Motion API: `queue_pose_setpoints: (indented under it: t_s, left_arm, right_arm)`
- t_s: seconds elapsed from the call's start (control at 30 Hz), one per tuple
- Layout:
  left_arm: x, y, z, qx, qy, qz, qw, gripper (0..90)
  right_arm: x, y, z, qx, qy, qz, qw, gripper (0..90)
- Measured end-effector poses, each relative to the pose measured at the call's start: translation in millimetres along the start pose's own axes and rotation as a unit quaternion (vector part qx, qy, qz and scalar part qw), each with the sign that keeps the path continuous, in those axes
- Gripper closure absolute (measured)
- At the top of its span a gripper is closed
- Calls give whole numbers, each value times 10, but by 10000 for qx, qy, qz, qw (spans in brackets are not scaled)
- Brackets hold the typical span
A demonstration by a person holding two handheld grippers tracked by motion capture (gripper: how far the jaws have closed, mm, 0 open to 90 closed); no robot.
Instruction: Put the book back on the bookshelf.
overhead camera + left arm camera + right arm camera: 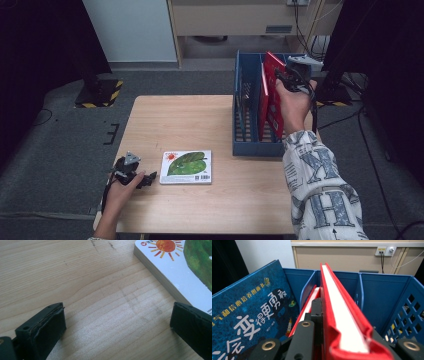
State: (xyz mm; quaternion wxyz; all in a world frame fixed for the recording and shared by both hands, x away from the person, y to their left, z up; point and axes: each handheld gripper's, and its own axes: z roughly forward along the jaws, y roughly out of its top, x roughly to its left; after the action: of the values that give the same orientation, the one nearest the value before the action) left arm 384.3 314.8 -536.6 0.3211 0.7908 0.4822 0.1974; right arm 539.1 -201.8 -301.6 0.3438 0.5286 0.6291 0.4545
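My right gripper (286, 82) is shut on a red hardcover book (274, 72) and holds it upright over the blue file rack (240, 125) at the table's back right. In the right gripper view the red book (339, 315) stands edge-on between the jaws of the right gripper (347, 340), above a rack compartment. A second red book (310, 301) stands in the rack just left of it. Near the front left, my left gripper (147, 178) lies open beside a white picture book with a green leaf and sun (187, 166). The left gripper (117, 327) has bare tabletop between its jaws, and the picture book (175, 267) lies just beyond.
A blue book with Chinese lettering (254, 315) leans in the rack's (384, 290) left compartment. The wooden table (200, 120) stands on grey floor. Black stand bases and cables sit on the floor behind and to the right.
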Motion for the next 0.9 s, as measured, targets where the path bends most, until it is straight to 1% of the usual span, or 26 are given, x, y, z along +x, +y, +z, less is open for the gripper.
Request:
queue_pose_setpoints:
  t_s: [0.23,0.37,0.47,0.63,0.73,0.9]
  left_arm:
    - [1,2,1,-1,-2,9,10000,0]
    - [-2,2,3,-1,-4,-11,10000,0]
    - [-3,2,3,-2,-5,-16,10000,0]
    - [-3,2,4,-2,-4,-17,10000,0]
    - [-3,3,4,-2,-4,-17,10000,0]
    - [-4,4,5,-3,-4,-16,10000,0]
  right_arm:
    - [50,-32,74,17,-68,-4,10000,786]
    - [35,-58,91,13,-92,47,9999,786]
    - [9,-111,115,54,-110,133,9998,786]
    - [-20,-185,155,108,-109,151,9998,786]
    - [-27,-210,180,92,-129,218,9996,785]
    - [-10,-226,200,92,-140,179,9997,786]
